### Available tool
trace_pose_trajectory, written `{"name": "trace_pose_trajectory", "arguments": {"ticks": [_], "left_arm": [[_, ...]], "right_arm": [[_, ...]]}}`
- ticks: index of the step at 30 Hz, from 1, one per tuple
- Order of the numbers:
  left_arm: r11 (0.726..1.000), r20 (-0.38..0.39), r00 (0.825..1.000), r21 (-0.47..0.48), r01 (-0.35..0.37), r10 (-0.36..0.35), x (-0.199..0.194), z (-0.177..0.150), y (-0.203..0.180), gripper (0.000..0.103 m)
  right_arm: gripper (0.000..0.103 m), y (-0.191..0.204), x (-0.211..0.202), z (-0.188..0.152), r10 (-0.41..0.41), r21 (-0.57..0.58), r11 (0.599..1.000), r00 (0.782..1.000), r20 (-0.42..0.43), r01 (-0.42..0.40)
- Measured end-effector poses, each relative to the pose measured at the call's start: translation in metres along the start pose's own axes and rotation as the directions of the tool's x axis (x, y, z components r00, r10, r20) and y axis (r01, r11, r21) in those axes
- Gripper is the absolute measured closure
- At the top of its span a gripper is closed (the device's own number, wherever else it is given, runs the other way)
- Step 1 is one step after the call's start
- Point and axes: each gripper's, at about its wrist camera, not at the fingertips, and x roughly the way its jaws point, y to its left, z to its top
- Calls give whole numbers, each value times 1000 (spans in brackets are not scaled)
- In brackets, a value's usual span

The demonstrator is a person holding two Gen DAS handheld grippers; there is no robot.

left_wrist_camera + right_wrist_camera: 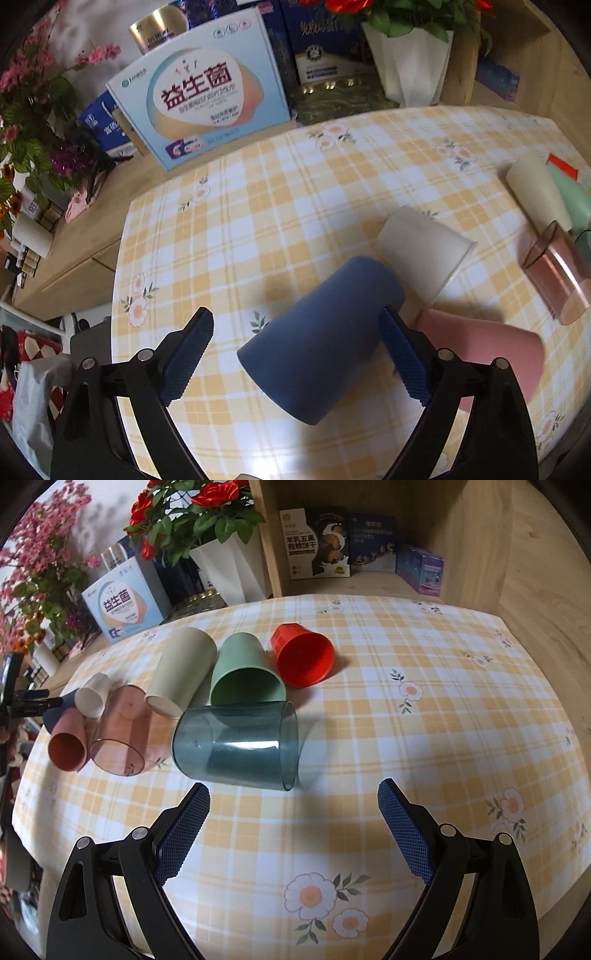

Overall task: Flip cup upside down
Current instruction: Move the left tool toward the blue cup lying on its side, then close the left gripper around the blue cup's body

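The left gripper (297, 345), jaws spread and not yet clamped, straddles the lying dark blue cup (321, 339): close squarely mid-body before rotating it rim-down.

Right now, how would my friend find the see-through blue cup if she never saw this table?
Look at the yellow checked tablecloth where a bunch of cups lie tipped over. Nearest the open right gripper is the see-through blue cup, just in front of the green cup. It is the only dark teal one you can see through; the other clear cup is pink.
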Motion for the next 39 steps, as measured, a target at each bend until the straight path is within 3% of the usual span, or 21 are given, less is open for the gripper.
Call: {"name": "trace_pose_trajectory", "arguments": {"ticks": [3,6,9,12,16,19,21,23,25,27,28,32,37,39], "left_arm": [[998,1,1000,-63,4,-4,4,0,8,16],[995,-45,999,-102,-15,10,13,2,17,21],[995,-90,995,-88,-44,36,22,5,21,24],[998,-71,997,-60,-37,33,23,15,20,24],[985,42,998,-164,50,-44,8,38,40,23],[945,120,989,-305,117,-84,11,63,68,21],[899,97,988,-413,147,-117,28,76,88,21],[862,95,979,-463,206,-183,41,85,96,21],[890,87,975,-399,221,-203,48,95,89,21],[933,37,978,-293,208,-206,58,100,75,21],[942,6,977,-262,209,-215,62,97,71,21],[962,-32,975,-177,209,-218,65,84,57,21],[988,-87,985,-57,143,-147,68,67,40,21],[992,-111,986,-25,122,-124,71,65,33,26]], "right_arm": [[14,2,2,2,0,-5,1000,1000,-4,0],[14,2,6,2,2,3,1000,1000,-18,-2],[14,4,9,2,1,3,1000,1000,-31,-1],[14,6,11,2,2,1,1000,999,-44,-2],[14,6,11,5,-1,-2,1000,999,-42,1],[14,7,15,7,-17,-6,1000,999,-52,17],[14,8,19,9,-20,-8,1000,997,-69,19],[14,10,21,12,-21,-17,1000,997,-76,20],[14,9,21,15,-28,-13,1000,998,-65,27],[14,8,25,16,-30,2,1000,997,-71,30],[14,8,27,16,-27,6,1000,996,-82,28],[14,12,35,11,-18,-11,1000,994,-110,17],[14,20,38,8,12,-19,1000,992,-123,-15],[14,20,37,7,15,-14,1000,993,-119,-17]]}}
